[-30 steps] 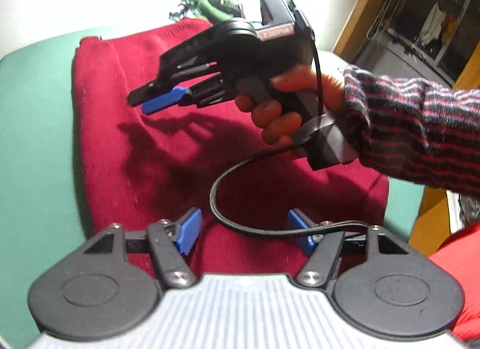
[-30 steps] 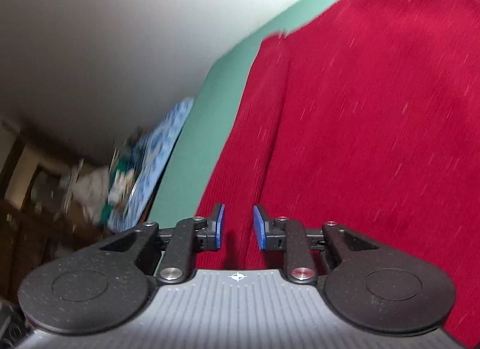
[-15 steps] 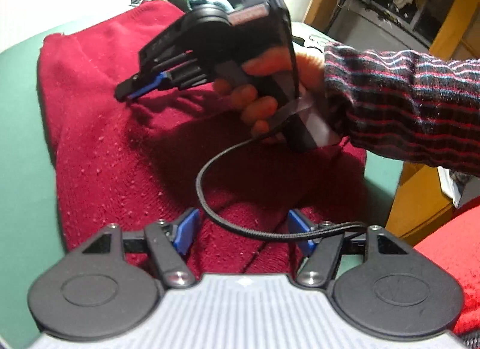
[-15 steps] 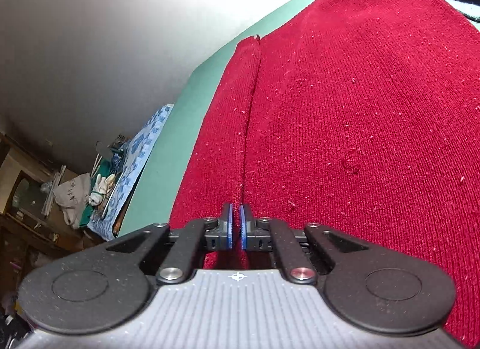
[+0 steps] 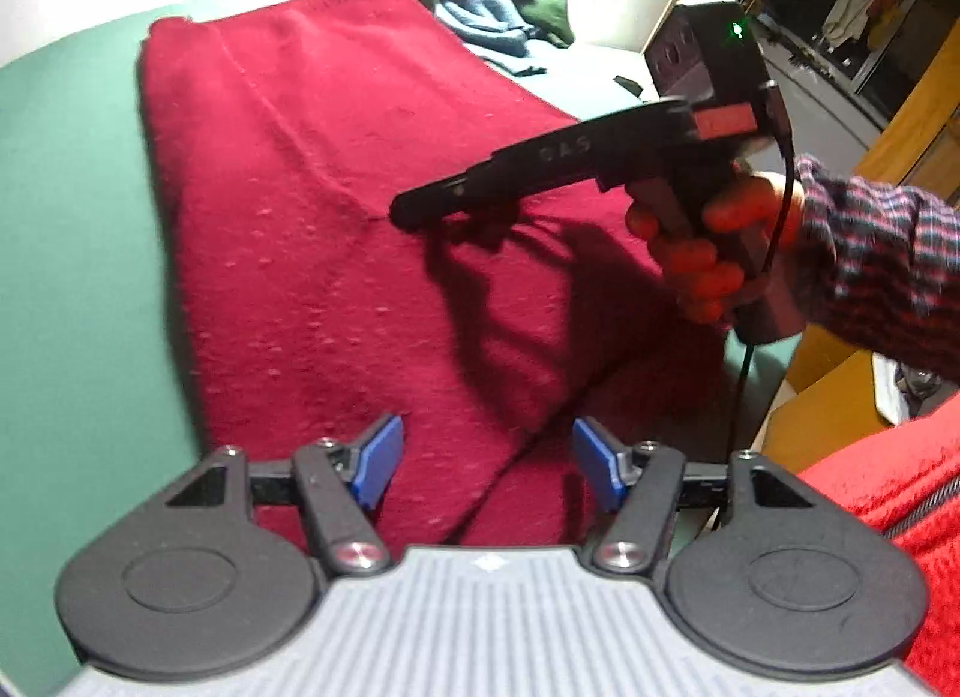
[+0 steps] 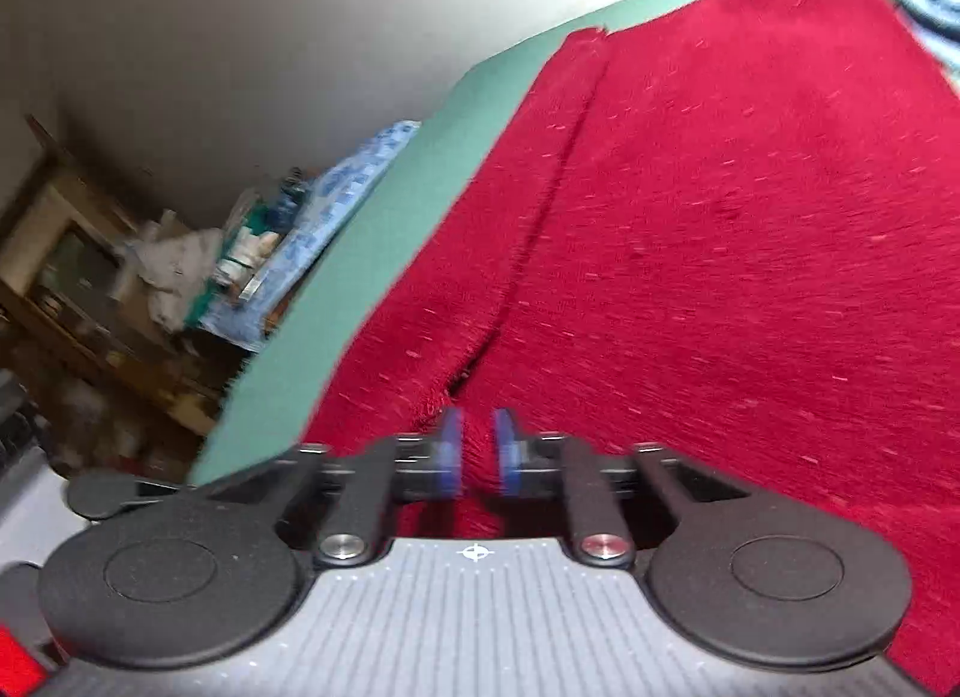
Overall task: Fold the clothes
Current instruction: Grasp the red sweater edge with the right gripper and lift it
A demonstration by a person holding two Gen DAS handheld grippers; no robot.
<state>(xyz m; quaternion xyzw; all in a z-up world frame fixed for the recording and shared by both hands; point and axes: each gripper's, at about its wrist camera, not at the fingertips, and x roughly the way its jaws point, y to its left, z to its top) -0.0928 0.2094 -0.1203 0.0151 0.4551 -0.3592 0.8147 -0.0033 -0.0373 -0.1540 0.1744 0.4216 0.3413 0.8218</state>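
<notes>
A dark red knit sweater [image 5: 336,205] lies spread on the green table [image 5: 72,217]. My left gripper [image 5: 489,469] hovers open over the sweater's near edge, its blue pads [image 5: 378,466] wide apart with nothing between them. A hand in a plaid sleeve [image 5: 870,253] holds my right gripper [image 5: 408,211], whose tip meets the cloth at mid-sweater. In the right wrist view the right gripper [image 6: 478,451] is shut on a raised ridge of the sweater [image 6: 720,229], where a lengthwise fold line ends. Red cloth fills the narrow gap between its pads.
A heap of green, blue and white clothes [image 5: 498,7] lies beyond the sweater's far end. Wooden door frames [image 5: 900,115] stand at the right, bright red fabric [image 5: 888,493] at the lower right. Past the table's left edge [image 6: 372,253] is a cluttered shelf with blue patterned cloth [image 6: 336,211].
The right gripper's fingers narrowed from a small gap onto a ridge of the sweater. In the left wrist view it shifted right and lower. The left gripper stayed open.
</notes>
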